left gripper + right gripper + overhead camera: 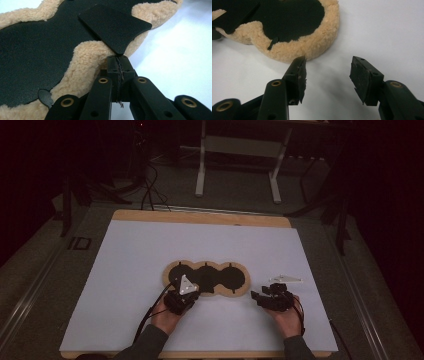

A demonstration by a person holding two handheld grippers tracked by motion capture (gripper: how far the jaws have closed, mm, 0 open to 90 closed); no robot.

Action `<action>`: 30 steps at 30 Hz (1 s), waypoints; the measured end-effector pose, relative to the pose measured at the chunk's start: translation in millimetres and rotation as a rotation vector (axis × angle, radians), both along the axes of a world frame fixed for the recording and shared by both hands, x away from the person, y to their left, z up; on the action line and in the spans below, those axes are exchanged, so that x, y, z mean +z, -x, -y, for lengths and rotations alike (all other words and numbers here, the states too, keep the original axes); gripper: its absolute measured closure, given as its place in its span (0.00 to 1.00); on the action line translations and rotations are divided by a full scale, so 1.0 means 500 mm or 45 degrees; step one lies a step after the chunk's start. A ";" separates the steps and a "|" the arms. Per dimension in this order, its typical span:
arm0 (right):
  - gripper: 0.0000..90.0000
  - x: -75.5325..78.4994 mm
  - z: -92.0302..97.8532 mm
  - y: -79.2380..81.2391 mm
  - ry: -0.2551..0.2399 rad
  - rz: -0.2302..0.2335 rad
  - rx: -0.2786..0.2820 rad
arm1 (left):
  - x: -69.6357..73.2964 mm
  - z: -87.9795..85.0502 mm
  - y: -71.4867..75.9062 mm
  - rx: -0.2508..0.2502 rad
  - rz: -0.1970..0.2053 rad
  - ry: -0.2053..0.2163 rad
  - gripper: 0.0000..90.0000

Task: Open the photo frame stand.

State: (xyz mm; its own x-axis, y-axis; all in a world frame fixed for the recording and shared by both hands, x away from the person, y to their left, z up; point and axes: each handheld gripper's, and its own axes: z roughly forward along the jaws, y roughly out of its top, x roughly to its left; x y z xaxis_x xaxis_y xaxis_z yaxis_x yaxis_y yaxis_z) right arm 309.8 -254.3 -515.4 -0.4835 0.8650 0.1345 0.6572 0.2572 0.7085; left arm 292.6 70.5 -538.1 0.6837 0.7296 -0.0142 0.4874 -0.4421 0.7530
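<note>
A tan fleece pad (206,294) with three rounded lobes and a black top lies in the middle of the white table (150,245). In the left gripper view a flat black sheet (115,25) lies tilted over the fleece pad (85,57); my left gripper (119,58) is shut on its near corner. From above, the left gripper (182,296) sits at the pad's front edge. My right gripper (265,296) rests just right of the pad. Its jaws (328,75) stand open over bare table, a little short of the fleece rim (307,47).
A small black tab (272,43) sticks out at the pad's black edge. The wooden table rim (200,216) shows at the back. Beyond it a metal stand (240,150) and cables (150,195) sit on the dark floor.
</note>
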 end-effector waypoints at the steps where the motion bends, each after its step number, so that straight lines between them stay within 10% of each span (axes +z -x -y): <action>1: 0.51 0.000 0.000 0.000 0.000 -0.001 0.001 | 0.000 0.000 0.000 0.000 0.000 0.001 1.00; 30: 0.51 -0.001 0.000 0.001 -0.001 -0.008 0.003 | 0.035 0.001 0.000 0.032 0.071 0.059 0.99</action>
